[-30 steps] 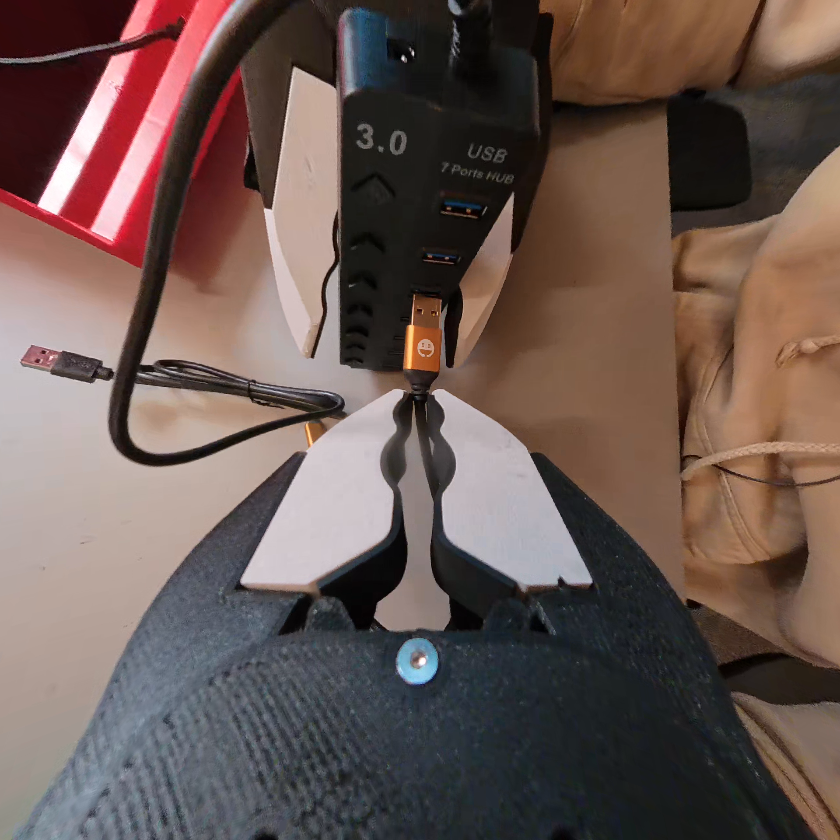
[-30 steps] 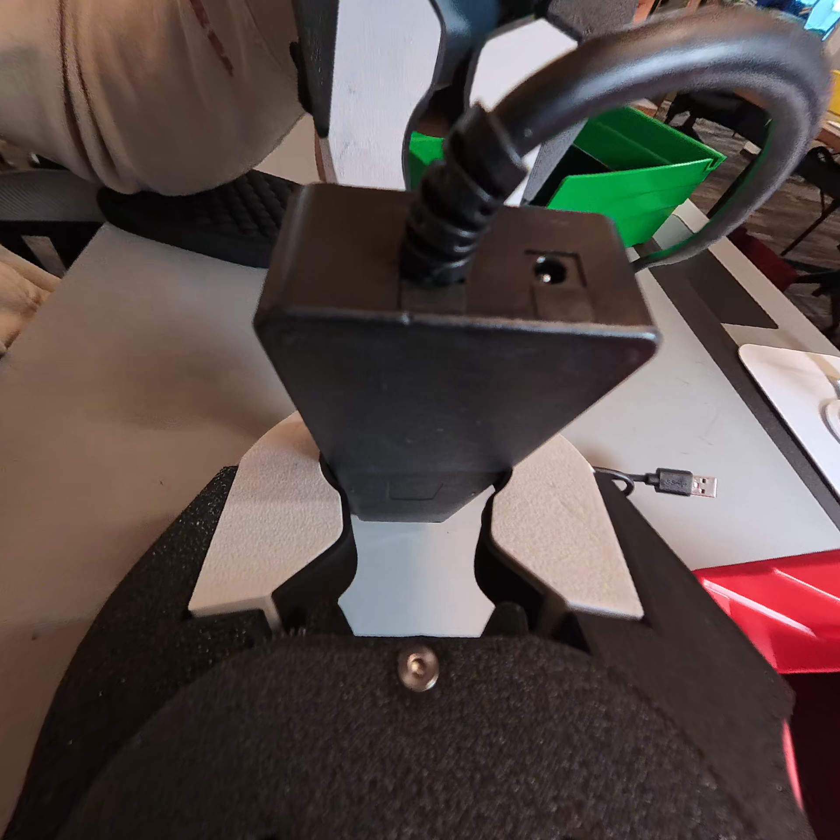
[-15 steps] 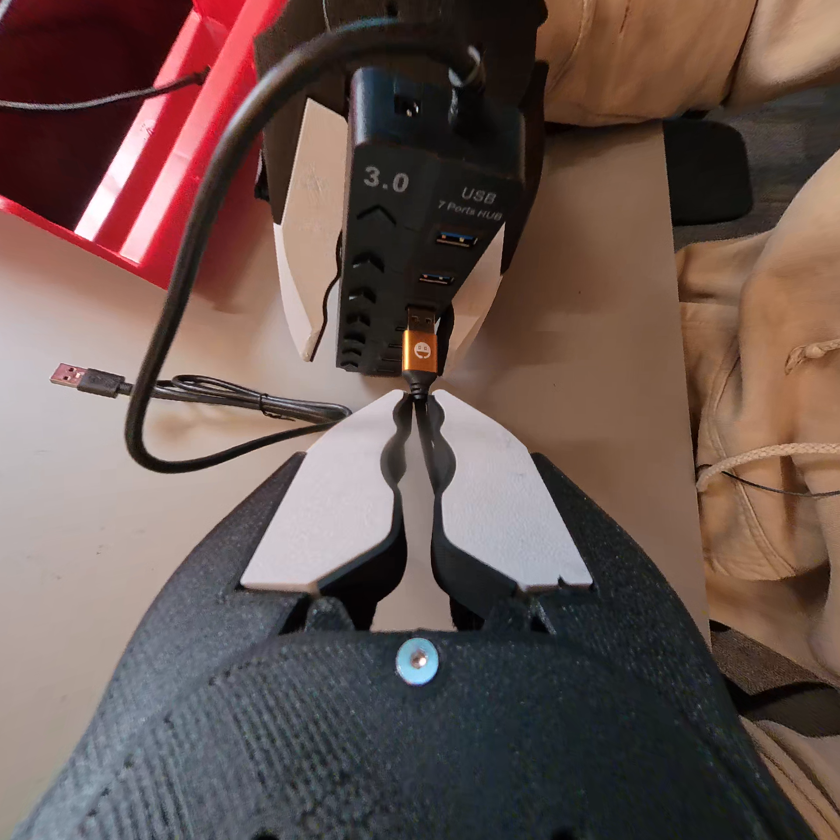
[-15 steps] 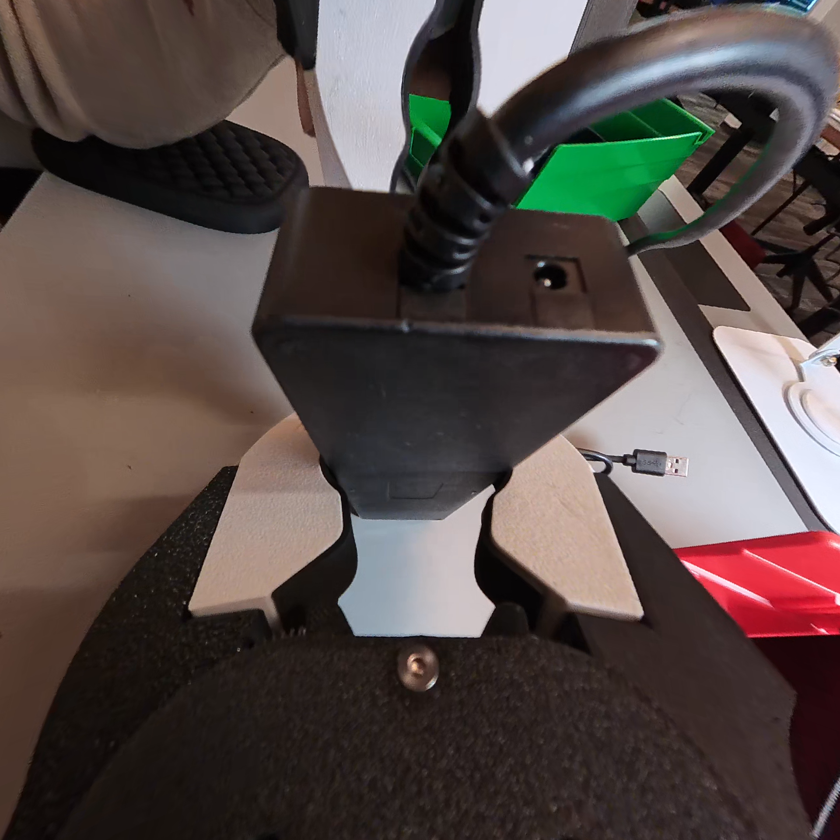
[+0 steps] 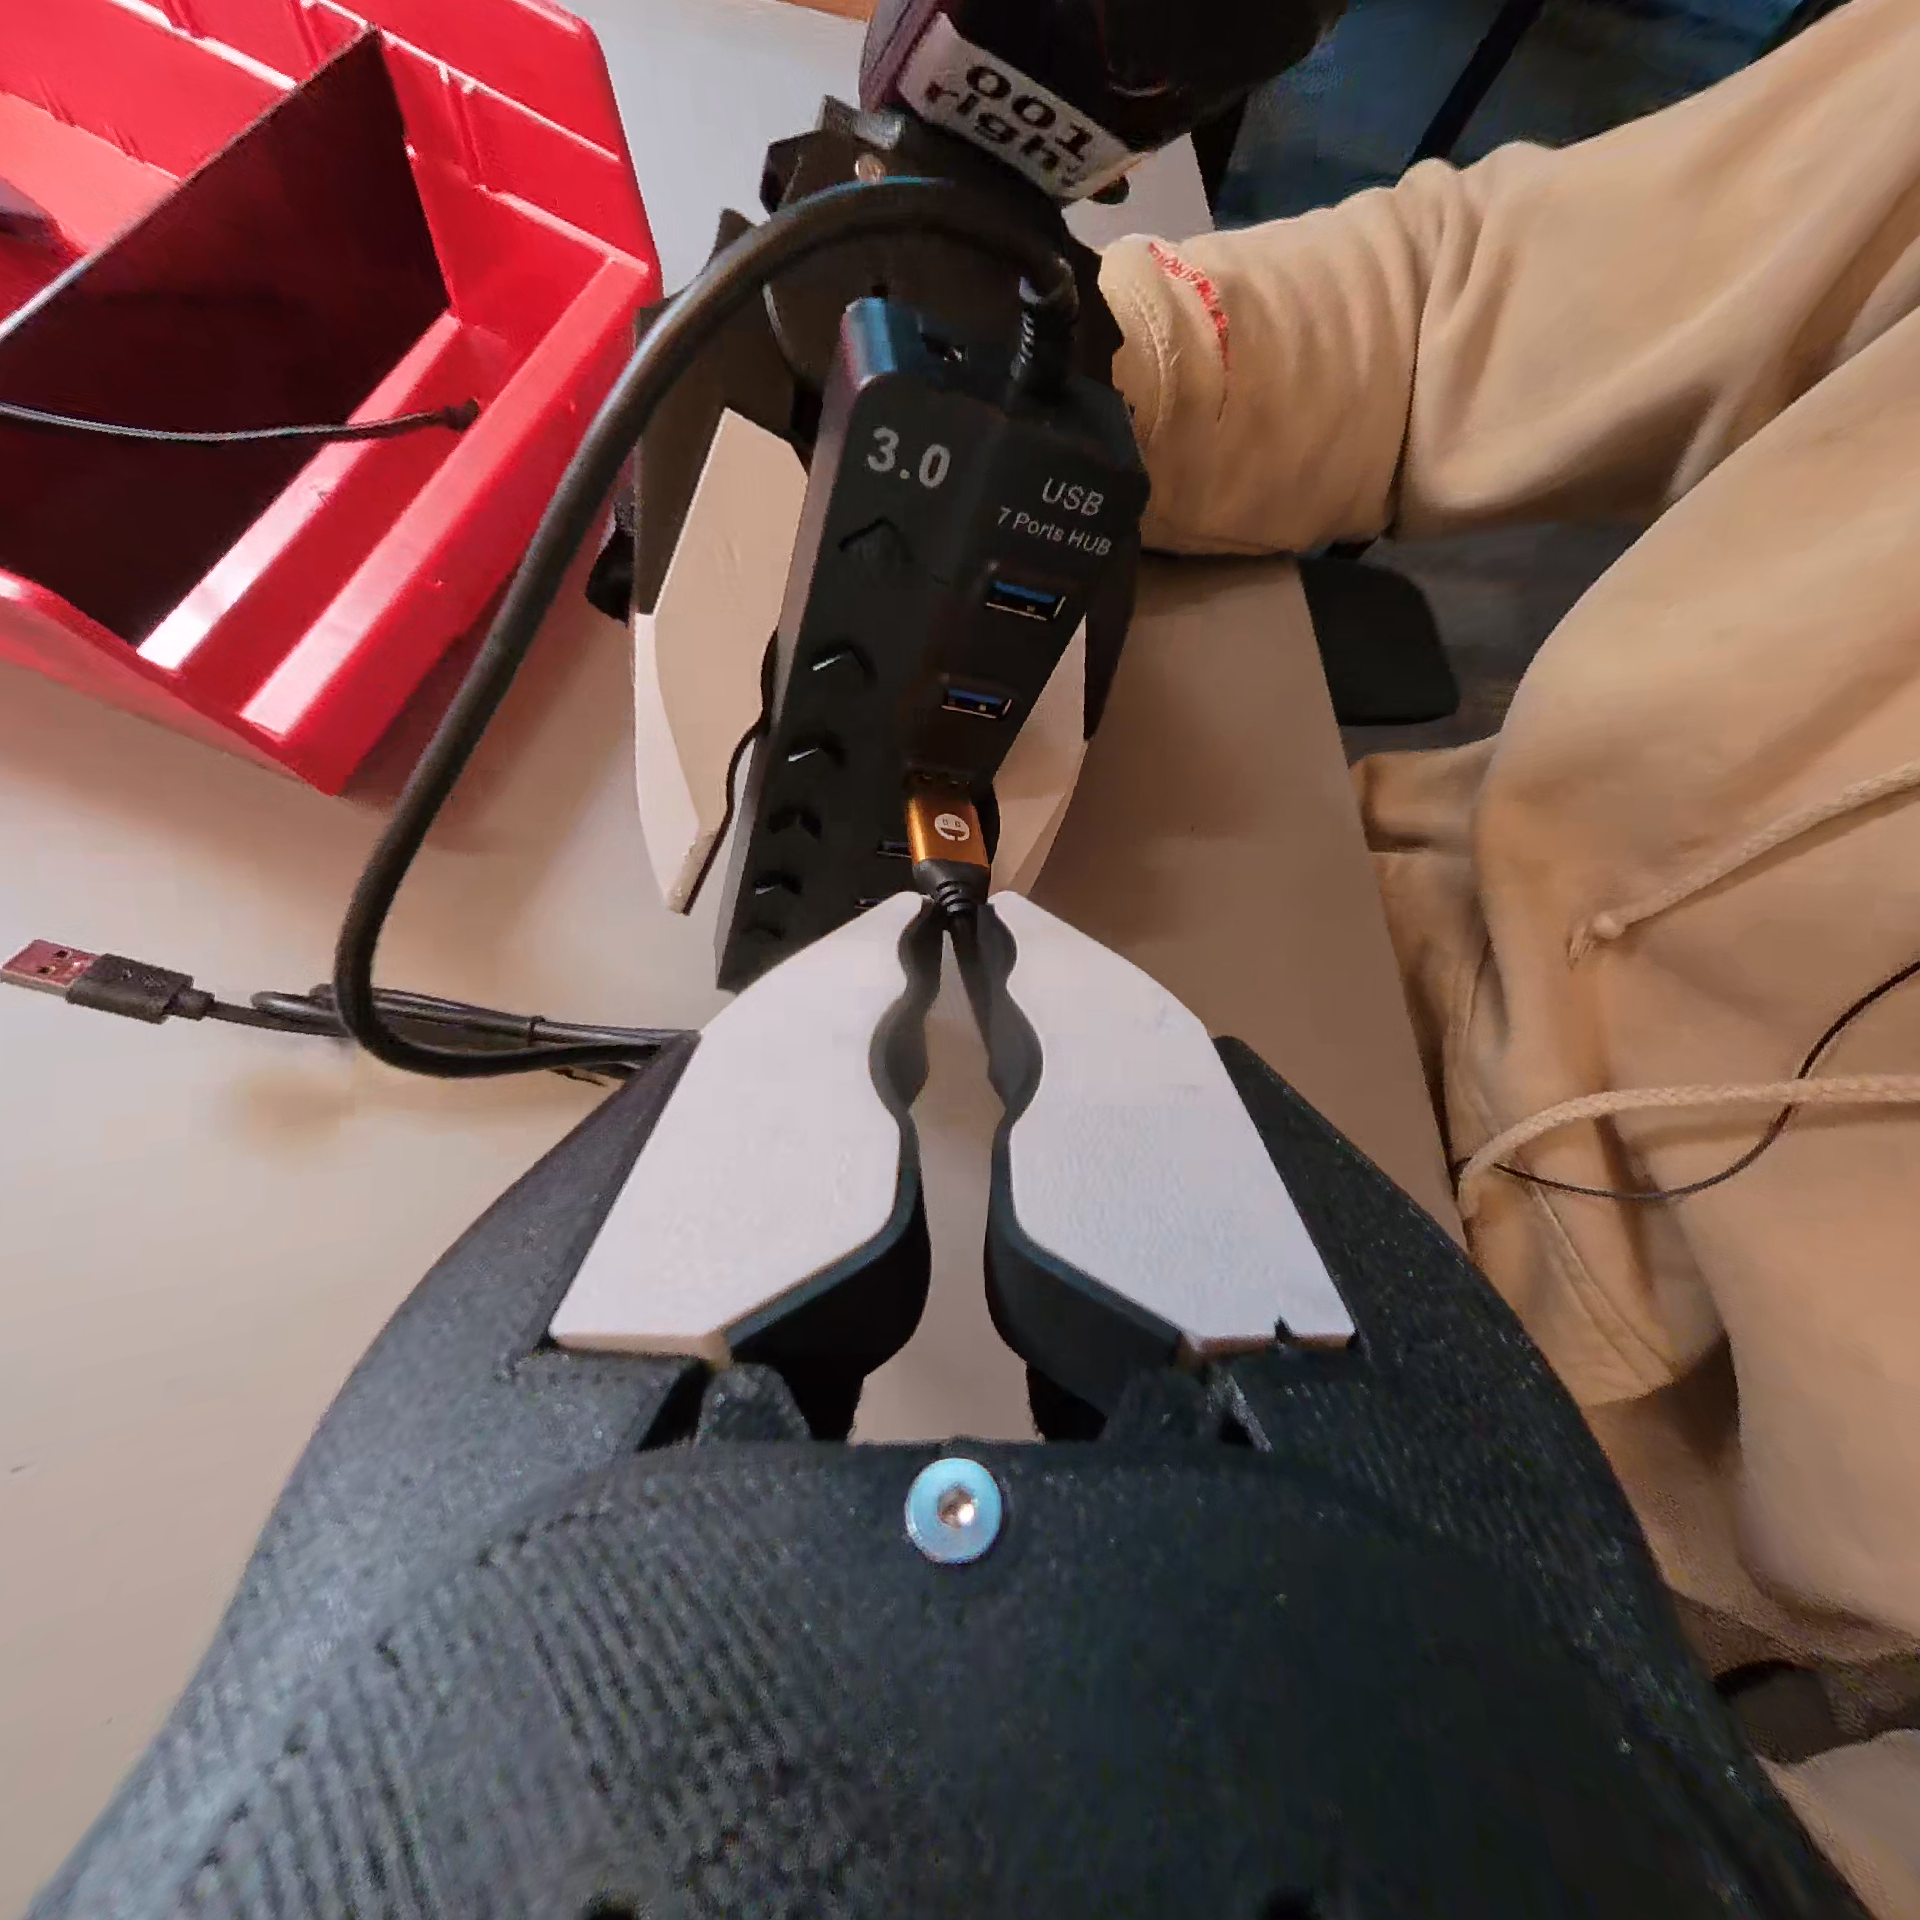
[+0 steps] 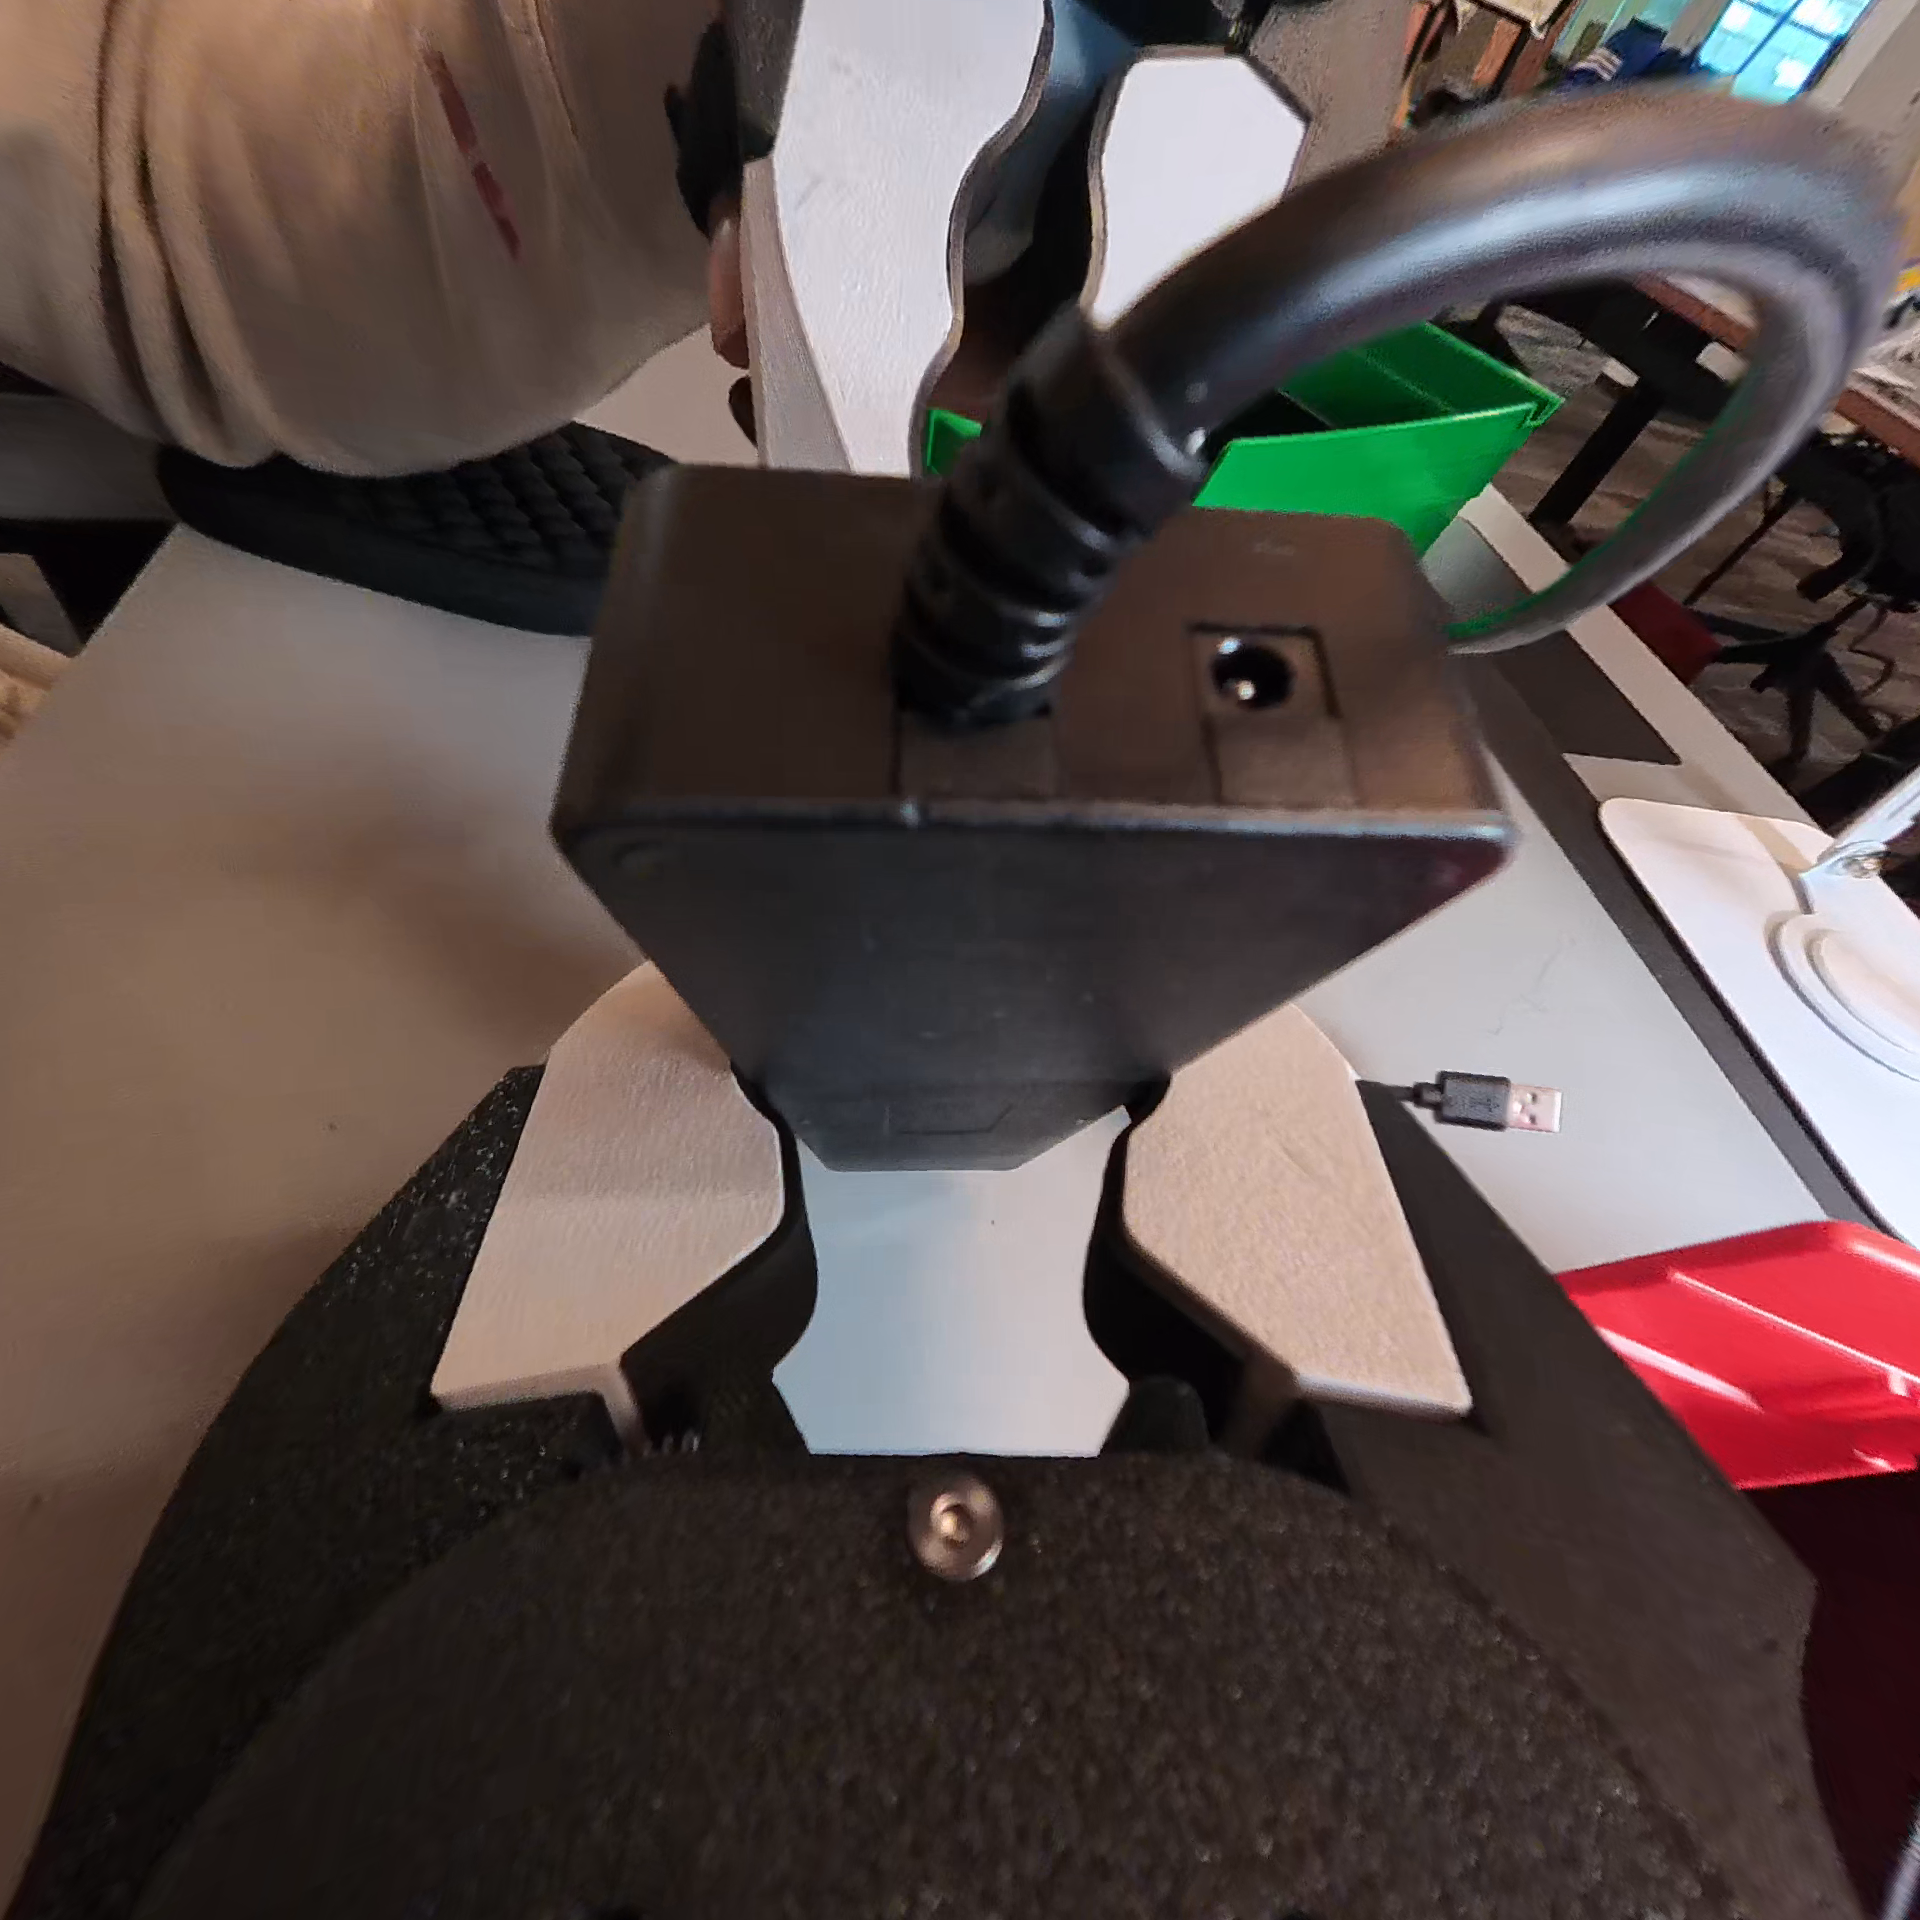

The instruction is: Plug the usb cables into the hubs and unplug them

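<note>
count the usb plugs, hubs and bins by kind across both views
usb plugs: 2 (orange plug in the hub, black plug loose on the table)
hubs: 1 (black hub)
bins: 2 (red bin, green bin)
total: 5

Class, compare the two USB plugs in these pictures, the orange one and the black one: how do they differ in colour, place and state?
The orange plug has a shiny orange shell; the black plug has a dark matt one. The orange plug sits at a port of the hub, its metal tip mostly hidden, its cable pinched by the left gripper; the black plug lies free on the table, metal tip bare. Both end thin black cables.
</note>
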The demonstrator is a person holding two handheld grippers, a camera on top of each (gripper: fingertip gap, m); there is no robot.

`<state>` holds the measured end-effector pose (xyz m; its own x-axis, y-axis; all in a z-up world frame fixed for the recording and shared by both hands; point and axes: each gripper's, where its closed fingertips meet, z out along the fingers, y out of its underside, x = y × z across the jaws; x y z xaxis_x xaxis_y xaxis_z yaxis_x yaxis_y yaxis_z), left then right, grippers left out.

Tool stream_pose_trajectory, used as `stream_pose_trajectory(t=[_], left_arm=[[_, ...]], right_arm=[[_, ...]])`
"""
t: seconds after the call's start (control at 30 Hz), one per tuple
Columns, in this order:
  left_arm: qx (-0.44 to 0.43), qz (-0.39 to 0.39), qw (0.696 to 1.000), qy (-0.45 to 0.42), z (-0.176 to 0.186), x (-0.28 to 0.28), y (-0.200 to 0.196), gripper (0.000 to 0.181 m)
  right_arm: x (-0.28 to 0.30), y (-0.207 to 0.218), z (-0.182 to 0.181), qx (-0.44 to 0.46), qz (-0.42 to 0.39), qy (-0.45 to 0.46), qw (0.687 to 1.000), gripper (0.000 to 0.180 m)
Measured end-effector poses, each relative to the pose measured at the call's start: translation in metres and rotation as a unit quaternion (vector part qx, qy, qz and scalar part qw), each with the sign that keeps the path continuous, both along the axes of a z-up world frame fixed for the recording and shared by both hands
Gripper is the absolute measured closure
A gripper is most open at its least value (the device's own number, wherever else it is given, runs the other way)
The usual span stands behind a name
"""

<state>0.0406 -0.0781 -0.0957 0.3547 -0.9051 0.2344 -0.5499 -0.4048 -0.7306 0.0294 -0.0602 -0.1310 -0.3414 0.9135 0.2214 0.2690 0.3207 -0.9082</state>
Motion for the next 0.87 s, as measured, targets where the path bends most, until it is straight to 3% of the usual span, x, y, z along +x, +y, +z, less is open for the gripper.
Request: stream_pose_trajectory(t=[0.2,0.57,0.7,0.87], left_arm=[[0.006,-0.014,1.000,0.021,-0.009,0.004,-0.003,0.174],[0.047,0.011,0.998,-0.049,0.009,0.003,0.012,0.169],[0.131,0.105,0.983,-0.080,0.053,-0.043,0.032,0.151],[0.158,0.322,0.933,0.009,0.064,-0.176,0.049,0.147]], right_arm=[[0.000,-0.005,0.001,-0.007,0.008,0.005,1.000,0.116],[0.001,0.002,0.014,-0.061,0.001,0.035,0.998,0.116],[0.003,0.005,0.024,-0.079,-0.003,0.056,0.995,0.117],[0.002,0.011,0.022,-0.089,-0.012,0.057,0.994,0.116]])
